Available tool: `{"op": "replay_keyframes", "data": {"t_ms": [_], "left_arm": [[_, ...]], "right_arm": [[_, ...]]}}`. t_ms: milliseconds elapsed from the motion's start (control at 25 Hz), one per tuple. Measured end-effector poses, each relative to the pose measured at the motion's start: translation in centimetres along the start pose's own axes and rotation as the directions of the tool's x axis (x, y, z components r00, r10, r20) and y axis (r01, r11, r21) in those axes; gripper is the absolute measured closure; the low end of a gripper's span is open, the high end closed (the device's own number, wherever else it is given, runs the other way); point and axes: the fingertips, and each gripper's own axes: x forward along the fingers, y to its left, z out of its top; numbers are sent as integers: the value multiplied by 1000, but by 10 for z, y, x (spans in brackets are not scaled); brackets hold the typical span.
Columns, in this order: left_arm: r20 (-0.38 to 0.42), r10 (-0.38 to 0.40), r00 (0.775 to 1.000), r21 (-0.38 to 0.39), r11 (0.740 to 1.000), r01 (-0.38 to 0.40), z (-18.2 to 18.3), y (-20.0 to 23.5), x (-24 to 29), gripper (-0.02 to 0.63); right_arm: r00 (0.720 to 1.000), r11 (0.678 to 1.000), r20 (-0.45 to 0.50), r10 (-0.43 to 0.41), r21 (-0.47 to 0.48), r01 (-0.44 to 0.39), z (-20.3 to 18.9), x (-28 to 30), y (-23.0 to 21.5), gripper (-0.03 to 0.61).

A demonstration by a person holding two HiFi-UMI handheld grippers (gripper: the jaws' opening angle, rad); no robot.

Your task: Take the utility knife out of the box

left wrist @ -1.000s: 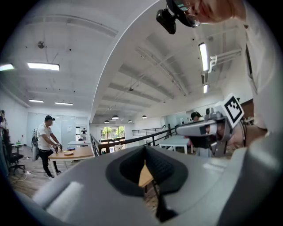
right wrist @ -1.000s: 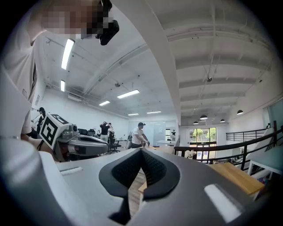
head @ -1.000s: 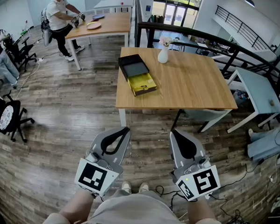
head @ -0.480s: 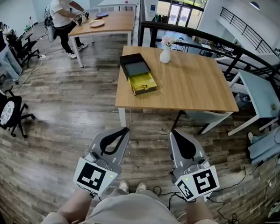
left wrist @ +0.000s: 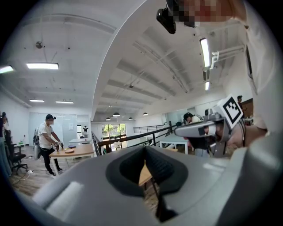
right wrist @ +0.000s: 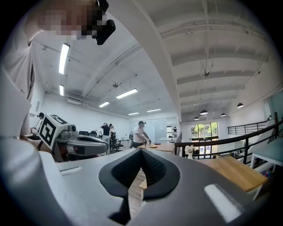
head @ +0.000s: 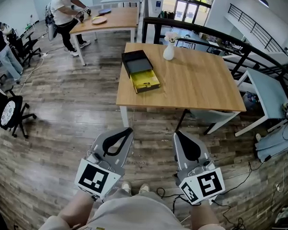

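Both tools sit low, close to the person's body, over the grey-brown wood-plank floor (head: 72, 108) and on the near side of the square light-wood surface (head: 198, 86). The left tongs (head: 127, 131) are closed tip to tip. Their own view shows nothing caught between them, only floor and a surface edge through the dark hollow behind the tips. The right tongs (head: 177, 135) are the same: pressed together and empty. Each tool carries its black-and-white marker cube at the near end.

On the surface, the black rectangular box (head: 137, 64) lies open by the left edge, with a dark half on the far side and a yellow-lined half on the near side. A small dark shape in the yellow half looks like the utility knife (head: 143, 84), though it is too small to be sure. It is well apart from both tongs. A white vase with a pale flower (head: 169, 52) stands at the far edge, just right of the box.

Far left, a person in a white top (head: 62, 11) stands at another wooden surface. Black office chairs line the left side.
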Motion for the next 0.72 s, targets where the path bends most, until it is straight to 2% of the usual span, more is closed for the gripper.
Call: {"op": "replay_keyframes", "data": {"t_ms": [720], "left_arm": [[-25, 24, 999, 18, 1000, -24, -4, -58, 28, 611]], "right_arm": [[998, 998, -12, 60, 11, -60, -19, -29, -44, 577]]}}
